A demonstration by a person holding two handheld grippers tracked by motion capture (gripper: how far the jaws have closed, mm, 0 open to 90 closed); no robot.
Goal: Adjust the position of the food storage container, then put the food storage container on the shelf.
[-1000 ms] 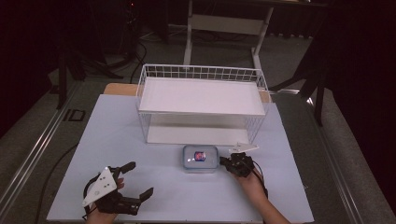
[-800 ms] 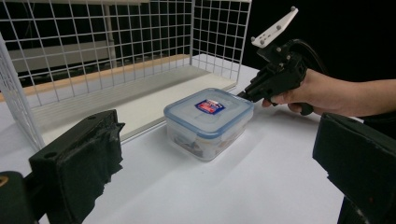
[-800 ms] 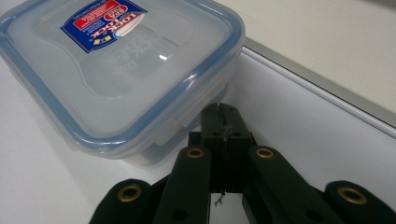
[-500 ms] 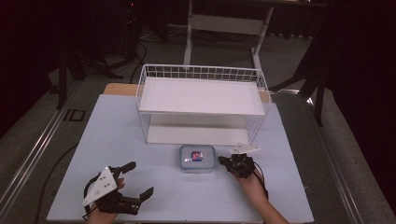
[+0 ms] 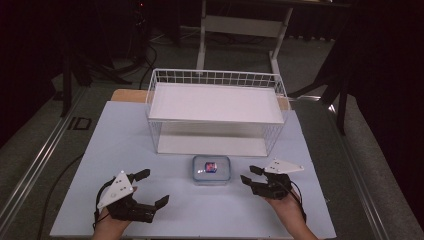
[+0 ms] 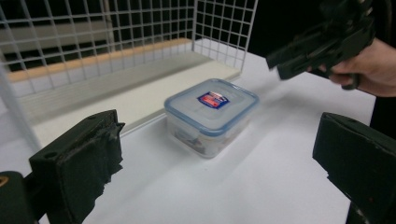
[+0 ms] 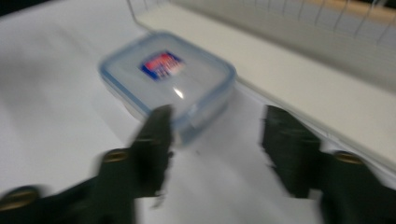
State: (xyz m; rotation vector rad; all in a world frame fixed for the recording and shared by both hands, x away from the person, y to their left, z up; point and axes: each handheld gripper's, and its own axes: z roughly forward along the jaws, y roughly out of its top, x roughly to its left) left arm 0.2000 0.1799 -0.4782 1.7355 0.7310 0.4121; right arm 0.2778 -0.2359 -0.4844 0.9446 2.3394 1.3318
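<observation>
A clear plastic box (image 5: 212, 170) with a blue-rimmed lid and a red and blue label sits on the white table, just in front of the wire rack. My right gripper (image 5: 250, 175) is open to the right of the box, jaws pointing at it, a short gap away. In the right gripper view, which is blurred, the box (image 7: 166, 77) lies ahead and left of the open gripper (image 7: 217, 121). My left gripper (image 5: 151, 188) rests open on the table to the box's front left. The left gripper view shows the box (image 6: 211, 114) ahead between its wide-apart jaws, with nothing held.
A white wire rack (image 5: 215, 105) with an upper shelf and a lower board stands behind the box. The white table top (image 5: 120, 135) ends near my hands at the front. The other hand and the right gripper (image 6: 322, 42) show at the upper right of the left gripper view.
My right gripper has shifted slightly to the right, a little away from the box. The left gripper and the box have stayed put.
</observation>
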